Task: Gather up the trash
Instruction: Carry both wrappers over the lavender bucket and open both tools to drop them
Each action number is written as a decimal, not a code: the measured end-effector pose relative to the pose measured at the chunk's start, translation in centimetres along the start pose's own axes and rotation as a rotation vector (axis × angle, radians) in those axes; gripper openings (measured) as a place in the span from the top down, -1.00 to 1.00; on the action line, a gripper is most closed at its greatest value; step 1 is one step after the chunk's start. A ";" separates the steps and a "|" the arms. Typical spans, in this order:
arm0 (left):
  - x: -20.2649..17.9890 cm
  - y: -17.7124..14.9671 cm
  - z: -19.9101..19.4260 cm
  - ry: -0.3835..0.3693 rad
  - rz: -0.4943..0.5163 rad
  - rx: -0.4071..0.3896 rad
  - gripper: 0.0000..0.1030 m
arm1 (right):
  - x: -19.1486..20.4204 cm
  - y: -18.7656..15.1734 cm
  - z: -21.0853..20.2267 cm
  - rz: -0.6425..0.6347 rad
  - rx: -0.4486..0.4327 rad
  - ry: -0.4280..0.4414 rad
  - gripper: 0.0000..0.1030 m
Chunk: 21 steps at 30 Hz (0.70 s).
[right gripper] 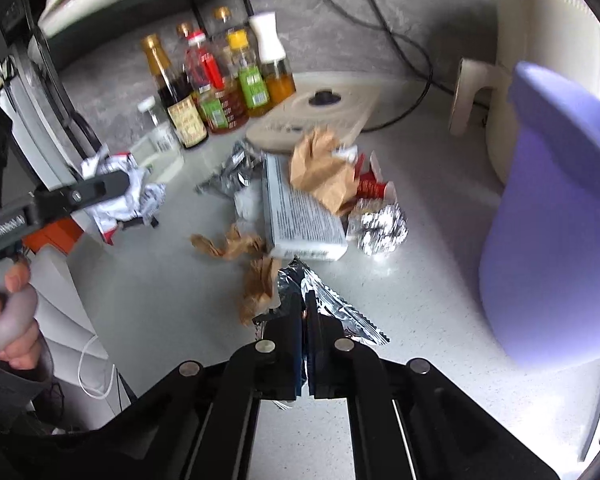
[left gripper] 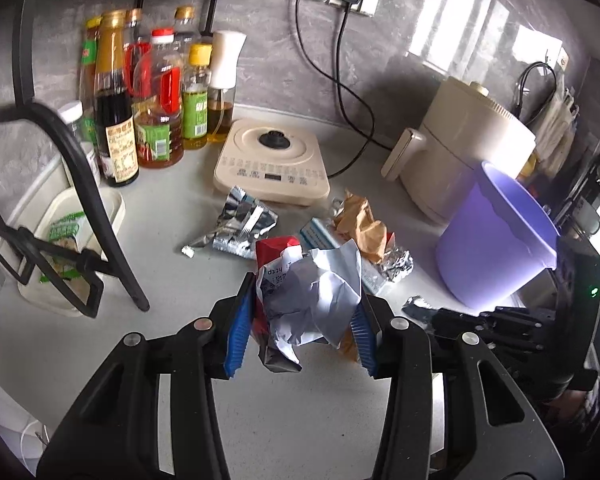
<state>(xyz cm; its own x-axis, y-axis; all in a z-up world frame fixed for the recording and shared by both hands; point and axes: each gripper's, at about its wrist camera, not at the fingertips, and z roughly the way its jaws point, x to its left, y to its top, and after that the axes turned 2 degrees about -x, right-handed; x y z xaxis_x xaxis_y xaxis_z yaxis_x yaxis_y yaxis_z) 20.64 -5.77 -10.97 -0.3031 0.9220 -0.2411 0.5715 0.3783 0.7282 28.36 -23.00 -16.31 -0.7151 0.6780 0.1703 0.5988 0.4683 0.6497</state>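
1. I see the left gripper (left gripper: 302, 320) clamped on a crumpled wad of wrappers (left gripper: 308, 300): white-grey paper with a red packet behind it, pressed between both blue pads (left gripper: 238, 332). The wad hangs clear of the countertop (left gripper: 300, 420).
2. The right gripper (right gripper: 305, 312) has its fingers pinched together on a silver foil wrapper (right gripper: 332, 308), just left of the purple bin (right gripper: 556, 232).
3. I take the bin as landmark. Left of it, still on the countertop, lie a foil ball (right gripper: 380, 228), a printed flat box (right gripper: 300, 212), crumpled brown paper (right gripper: 324, 168) on top of the box, and torn brown scraps (right gripper: 236, 244).
4. Further left of the bin, behind the litter, sits a cream cooker (left gripper: 274, 160); the bottles (left gripper: 156, 96) stand beyond it.
5. A cream appliance (left gripper: 464, 140) stands directly behind the bin.
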 end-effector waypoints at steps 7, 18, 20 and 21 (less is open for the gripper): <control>-1.4 2.4 -2.0 -0.023 0.039 -0.063 0.14 | 0.5 3.5 -6.1 -0.017 -0.178 0.007 0.95; -5.4 7.5 -3.9 -0.101 0.152 -0.177 0.12 | -2.1 8.6 -12.9 -0.024 -0.374 -0.090 0.94; -6.4 8.2 -3.9 -0.122 0.172 -0.190 0.12 | -3.3 9.2 -13.7 0.000 -0.392 -0.119 0.94; -6.9 8.4 -3.9 -0.132 0.179 -0.194 0.12 | -3.7 9.3 -14.0 0.010 -0.397 -0.133 0.94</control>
<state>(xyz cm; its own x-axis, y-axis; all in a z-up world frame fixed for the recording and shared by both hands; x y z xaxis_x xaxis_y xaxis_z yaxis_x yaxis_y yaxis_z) 24.54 -9.24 -0.71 -0.1017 0.9802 -0.1699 0.4468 0.1976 0.8725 31.56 -29.06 -0.53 -0.6416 0.7608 0.0974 0.4009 0.2243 0.8882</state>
